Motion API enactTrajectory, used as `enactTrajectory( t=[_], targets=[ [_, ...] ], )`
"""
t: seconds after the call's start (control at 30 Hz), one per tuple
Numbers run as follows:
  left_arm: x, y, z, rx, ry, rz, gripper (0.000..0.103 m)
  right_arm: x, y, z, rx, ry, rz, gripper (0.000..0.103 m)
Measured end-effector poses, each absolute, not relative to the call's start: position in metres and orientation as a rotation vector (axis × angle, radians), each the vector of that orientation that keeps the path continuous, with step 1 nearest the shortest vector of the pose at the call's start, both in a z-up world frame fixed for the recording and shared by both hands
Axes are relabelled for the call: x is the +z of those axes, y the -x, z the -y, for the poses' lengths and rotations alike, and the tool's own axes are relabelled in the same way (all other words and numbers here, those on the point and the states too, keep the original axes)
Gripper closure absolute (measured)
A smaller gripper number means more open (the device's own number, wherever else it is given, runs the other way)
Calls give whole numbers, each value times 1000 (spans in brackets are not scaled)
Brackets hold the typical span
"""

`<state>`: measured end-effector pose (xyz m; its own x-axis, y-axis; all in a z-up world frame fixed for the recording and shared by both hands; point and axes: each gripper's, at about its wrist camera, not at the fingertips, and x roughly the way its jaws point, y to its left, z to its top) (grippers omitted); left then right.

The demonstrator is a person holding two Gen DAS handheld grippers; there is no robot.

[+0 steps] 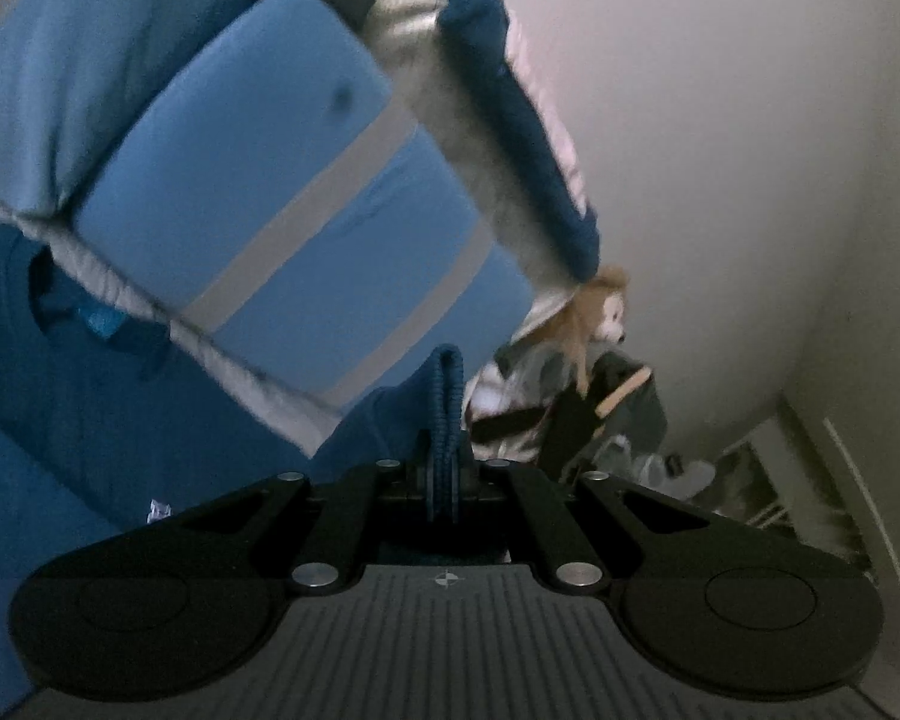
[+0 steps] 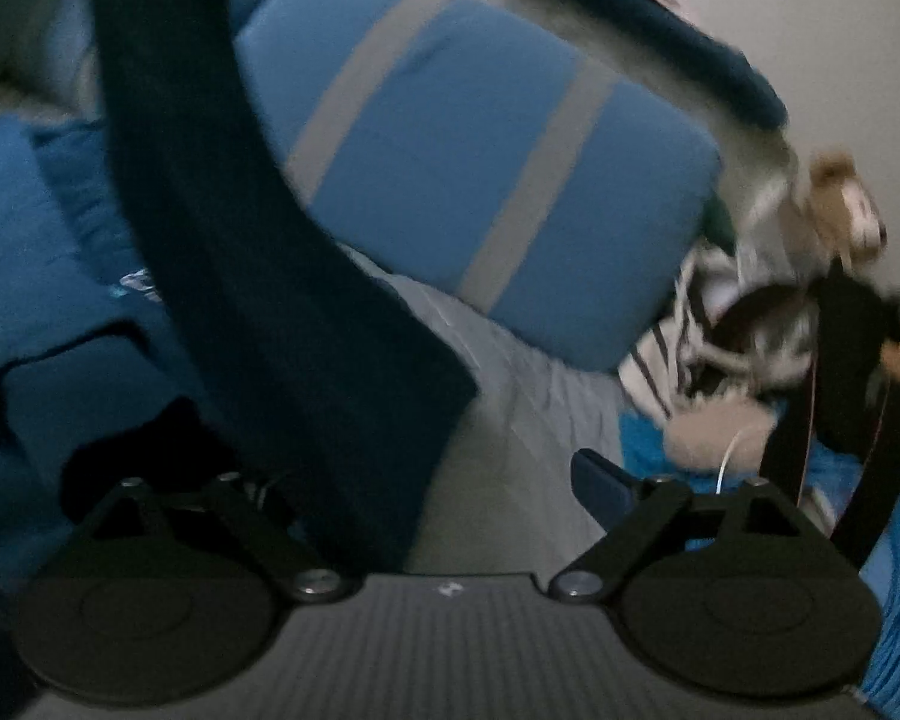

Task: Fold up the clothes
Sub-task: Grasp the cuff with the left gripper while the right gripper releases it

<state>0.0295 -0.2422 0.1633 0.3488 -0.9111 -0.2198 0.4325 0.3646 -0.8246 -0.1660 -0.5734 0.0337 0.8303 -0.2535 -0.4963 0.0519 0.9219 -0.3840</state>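
A blue sweater (image 1: 90,396) lies spread on the bed at the left. My left gripper (image 1: 446,450) is shut on the sweater's ribbed blue edge (image 1: 448,396), which stands up between the fingers. In the right wrist view the same sweater (image 2: 36,312) lies at the left. A dark navy band of fabric (image 2: 222,228) hangs down from above and across my right gripper (image 2: 426,474). That gripper is open. Its right finger (image 2: 600,483) shows bare over the sheet, and its left finger is hidden behind the band.
A blue pillow with grey stripes (image 1: 282,204) (image 2: 486,162) lies ahead on the grey sheet (image 2: 510,420). Beyond it are a stuffed toy (image 1: 603,312) (image 2: 846,204), a striped cloth (image 2: 672,354) and more blue fabric (image 2: 894,600). A white wall (image 1: 720,150) stands at the right.
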Motion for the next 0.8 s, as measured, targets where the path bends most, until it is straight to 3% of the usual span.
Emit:
enactTrajectory(
  t=[0.37, 0.8],
  targets=[
    [193, -35, 219, -924, 855, -636, 98, 59, 146, 609, -156, 82, -576, 0],
    [210, -37, 196, -874, 863, -588, 98, 31, 137, 549, 46, 309, -597, 0]
  ],
)
